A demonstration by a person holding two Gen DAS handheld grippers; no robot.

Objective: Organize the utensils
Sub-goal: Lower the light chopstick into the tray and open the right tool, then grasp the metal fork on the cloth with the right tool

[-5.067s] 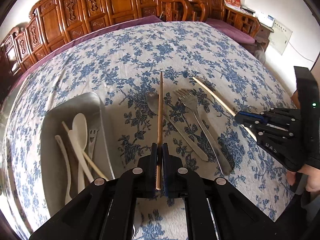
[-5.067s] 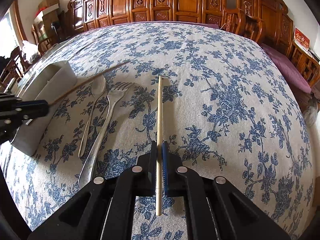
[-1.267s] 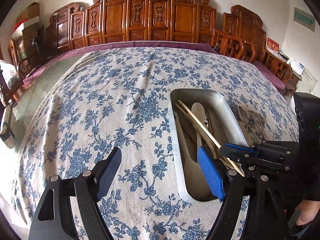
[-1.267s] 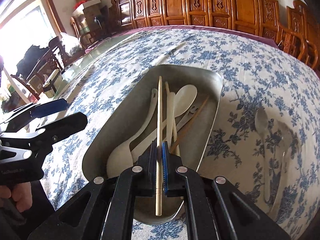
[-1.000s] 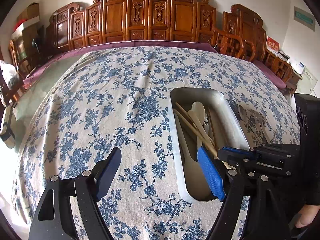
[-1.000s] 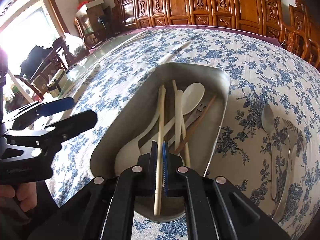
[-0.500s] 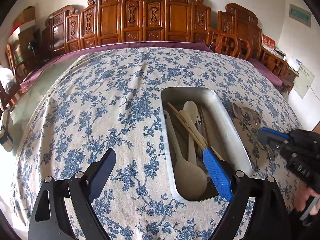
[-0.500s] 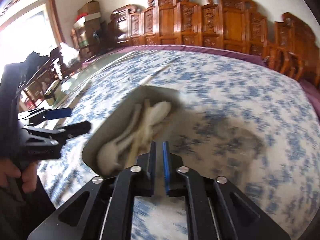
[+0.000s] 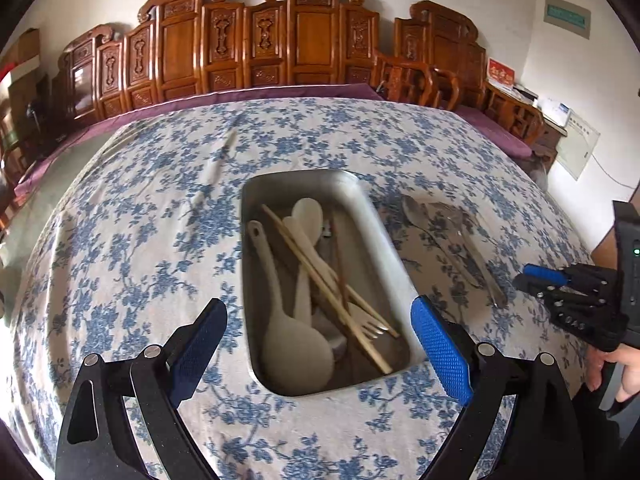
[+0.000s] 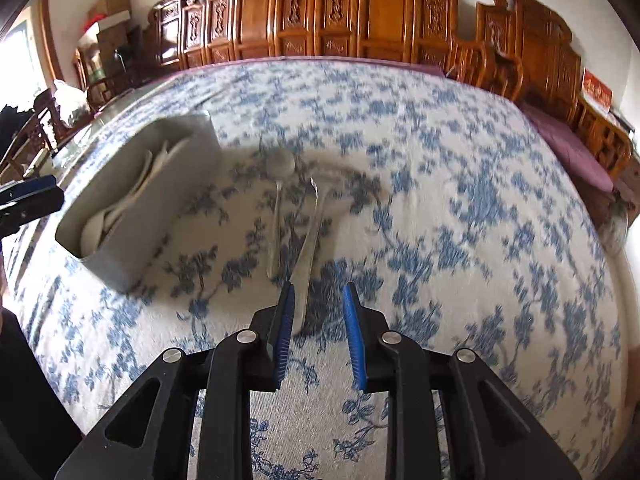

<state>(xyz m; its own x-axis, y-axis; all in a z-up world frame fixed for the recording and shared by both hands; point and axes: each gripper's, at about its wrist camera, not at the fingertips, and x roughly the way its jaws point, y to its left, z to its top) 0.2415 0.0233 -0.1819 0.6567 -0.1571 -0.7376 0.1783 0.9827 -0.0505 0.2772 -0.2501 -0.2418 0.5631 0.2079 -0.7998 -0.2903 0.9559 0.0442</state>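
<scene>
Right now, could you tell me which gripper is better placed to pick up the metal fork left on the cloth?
Probably the right gripper: empty, jaws just opening, the metal fork handle directly ahead. The left gripper faces the metal tray, with the fork off to its side.

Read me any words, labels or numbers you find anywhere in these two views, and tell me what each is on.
No text can be read for certain.
Red card by the wall: gold characters, too small.
White wall sheet: fine print, too small.
Green wall plaque: unreadable.
Right tongs body: pale lettering, too blurred.

Blue-flowered white tablecloth (image 9: 132, 216) — grey tray (image 9: 384, 240)
</scene>
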